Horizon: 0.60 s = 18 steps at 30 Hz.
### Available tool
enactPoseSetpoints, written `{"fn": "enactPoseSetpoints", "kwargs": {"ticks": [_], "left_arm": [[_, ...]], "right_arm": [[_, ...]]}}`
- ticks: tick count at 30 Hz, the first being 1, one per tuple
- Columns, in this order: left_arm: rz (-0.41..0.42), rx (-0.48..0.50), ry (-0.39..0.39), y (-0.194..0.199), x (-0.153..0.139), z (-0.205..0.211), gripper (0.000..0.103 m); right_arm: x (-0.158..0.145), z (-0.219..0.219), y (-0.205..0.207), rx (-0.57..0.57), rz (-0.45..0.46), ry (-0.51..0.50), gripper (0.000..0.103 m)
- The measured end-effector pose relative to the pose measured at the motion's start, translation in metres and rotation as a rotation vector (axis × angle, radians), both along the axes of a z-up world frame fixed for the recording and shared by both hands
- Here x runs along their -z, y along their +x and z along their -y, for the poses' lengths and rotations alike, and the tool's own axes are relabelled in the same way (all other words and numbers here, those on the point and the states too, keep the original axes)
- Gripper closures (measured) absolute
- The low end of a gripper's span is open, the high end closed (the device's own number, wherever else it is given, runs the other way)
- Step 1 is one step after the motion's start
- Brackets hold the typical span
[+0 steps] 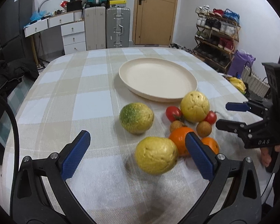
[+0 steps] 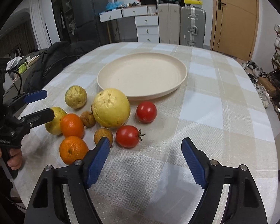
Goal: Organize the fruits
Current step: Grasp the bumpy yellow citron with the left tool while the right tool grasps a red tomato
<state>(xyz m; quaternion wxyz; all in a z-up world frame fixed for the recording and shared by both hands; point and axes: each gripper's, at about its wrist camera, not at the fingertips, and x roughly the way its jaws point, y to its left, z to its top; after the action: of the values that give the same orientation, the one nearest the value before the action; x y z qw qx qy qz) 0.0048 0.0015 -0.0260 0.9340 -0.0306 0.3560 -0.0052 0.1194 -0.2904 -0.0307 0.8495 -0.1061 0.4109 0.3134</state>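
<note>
Both tools are hanging released over the desk: left tool is straddling, seemingly untouched, a yellow fruit; right tool is nearing a tomato, the plate beyond waiting.

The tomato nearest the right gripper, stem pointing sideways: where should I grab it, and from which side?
Grip the near tomato across its round red body, coming down from above and the near side with the open right gripper. Its stem points right, so keep the fingers off that end. A small brown fruit sits close on its left, leaving little room there; the right side is bare cloth.
</note>
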Motion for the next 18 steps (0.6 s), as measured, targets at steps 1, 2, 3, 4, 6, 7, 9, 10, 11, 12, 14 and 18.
{"fn": "enactPoseSetpoints", "kwargs": {"ticks": [1,2,3,4,6,7,9,10,11,12,14,18], "left_arm": [[-0.008,0.005,0.015,-0.001,0.002,0.001,0.001],[-0.014,0.01,0.023,-0.002,0.002,0.002,0.001],[-0.017,0.015,0.023,-0.002,0.003,0.002,0.001],[-0.022,0.028,0.012,-0.003,0.004,0.002,0.001],[-0.041,0.044,-0.005,-0.002,0.005,0.001,0.001],[-0.05,0.048,-0.006,-0.002,0.007,0.001,0.002],[-0.065,0.06,-0.002,-0.002,0.009,0.002,0.005],[-0.072,0.067,0.0,-0.001,0.01,0.002,0.007],[-0.079,0.07,-0.001,0.0,0.011,0.001,0.009],[-0.081,0.071,-0.006,-0.001,0.012,0.001,0.015],[-0.091,0.087,-0.027,0.0,0.014,0.0,0.02],[-0.102,0.114,-0.049,0.002,0.016,0.003,0.033]], "right_arm": [[0.002,-0.001,0.001,-0.002,-0.008,-0.008,0.028],[0.004,-0.003,0.002,-0.003,-0.012,-0.015,0.028],[0.005,-0.004,0.003,-0.006,-0.016,-0.02,0.029],[0.006,-0.005,0.002,-0.01,-0.021,-0.022,0.029],[0.007,-0.008,0.004,-0.017,-0.029,-0.025,0.031],[0.009,-0.009,0.005,-0.024,-0.033,-0.03,0.035],[0.009,-0.012,0.007,-0.03,-0.039,-0.043,0.039],[0.009,-0.014,0.008,-0.034,-0.041,-0.046,0.04],[0.01,-0.014,0.009,-0.036,-0.04,-0.047,0.04],[0.01,-0.016,0.01,-0.038,-0.04,-0.048,0.041],[0.011,-0.018,0.011,-0.048,-0.043,-0.049,0.044],[0.011,-0.024,0.01,-0.063,-0.034,-0.061,0.049]]}}
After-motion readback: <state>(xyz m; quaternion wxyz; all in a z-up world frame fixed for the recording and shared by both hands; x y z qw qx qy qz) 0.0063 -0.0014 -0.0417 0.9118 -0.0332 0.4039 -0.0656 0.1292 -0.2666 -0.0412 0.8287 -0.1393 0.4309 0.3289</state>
